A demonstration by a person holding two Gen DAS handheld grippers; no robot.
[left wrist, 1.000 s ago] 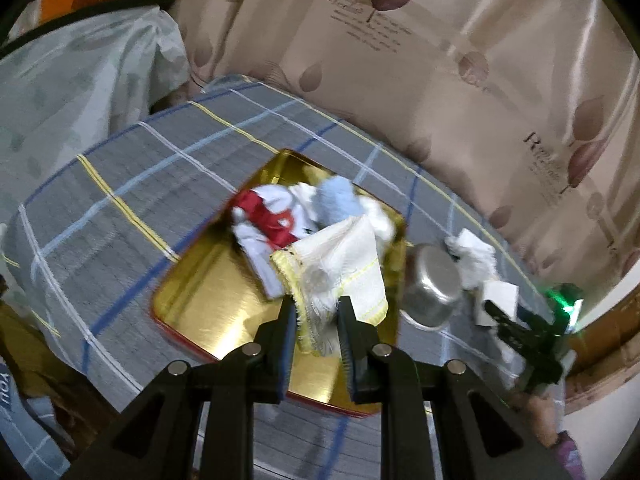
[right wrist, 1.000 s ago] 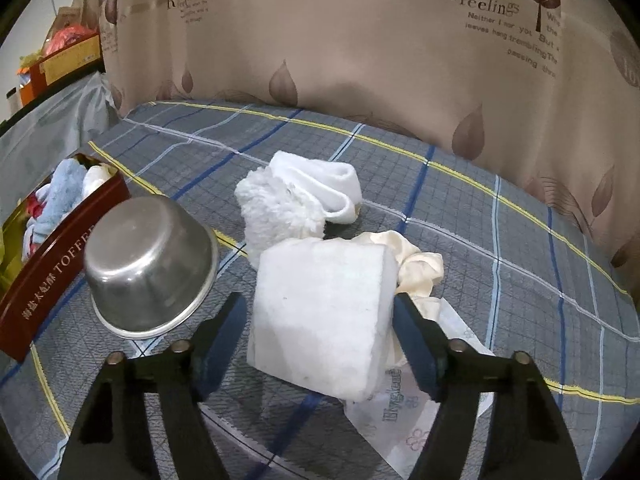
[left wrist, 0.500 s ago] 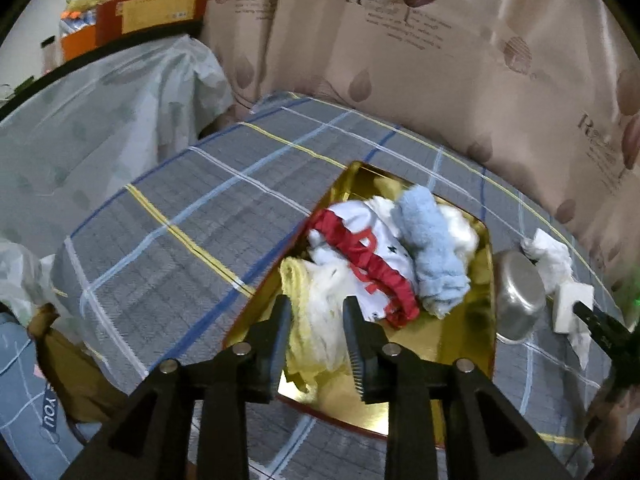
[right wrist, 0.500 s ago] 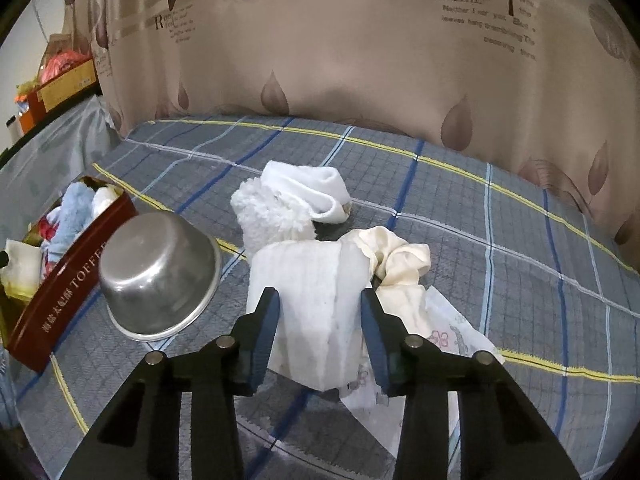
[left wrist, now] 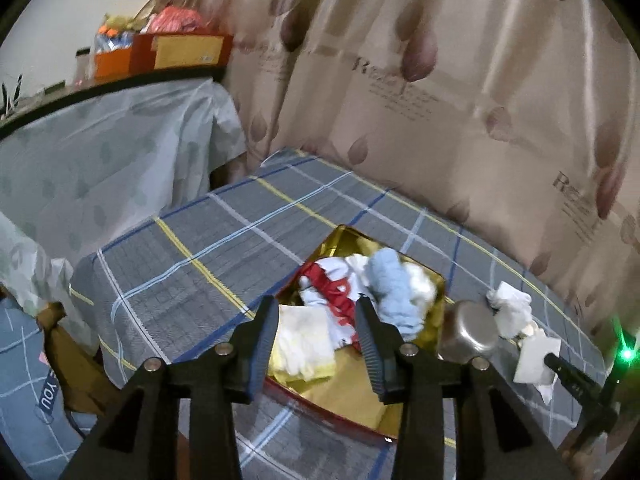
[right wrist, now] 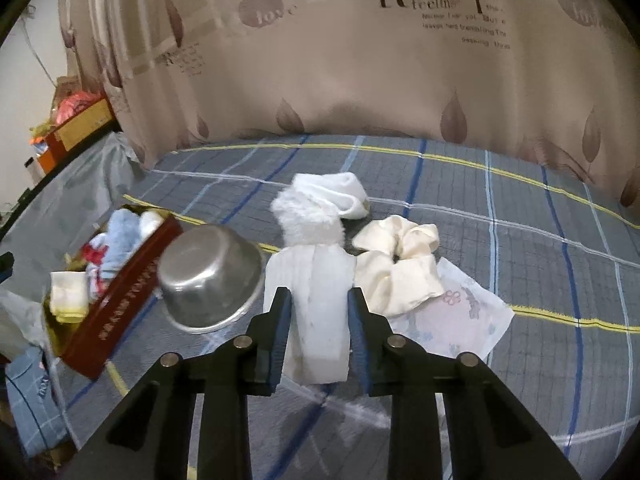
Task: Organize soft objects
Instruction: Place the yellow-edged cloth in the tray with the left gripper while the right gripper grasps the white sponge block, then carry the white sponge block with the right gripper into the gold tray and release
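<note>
Two grippers are in view, one per wrist camera. Right gripper [right wrist: 316,312]: its jaws have just been closing and now pinch a folded white cloth [right wrist: 310,280], pads pressed on both flanks so the cloth bulges above them. Left gripper [left wrist: 316,330]: its jaws have just been opening and stand parted with nothing gripped; the yellow-edged white cloth [left wrist: 302,340] lies loose below them inside the gold tin [left wrist: 352,398].

The tin, red-walled, also contains a red-and-white garment [left wrist: 332,292] and a rolled light-blue towel [left wrist: 394,292]. Just beside the tin, on its far-right side, an overturned steel bowl [right wrist: 208,276] rests on the plaid bedcover [right wrist: 500,208]. Past the bowl from the tin lie a fluffy white sock [right wrist: 316,204], a cream satin scrunchie [right wrist: 400,260] and a printed tissue packet [right wrist: 456,316].

The right view alone shows the scrunchie and packet clearly, and the lettering on the tin wall. The left view alone shows the tin's gold floor, and the right gripper's fingers [left wrist: 572,376] holding the white cloth beyond the bowl.
</note>
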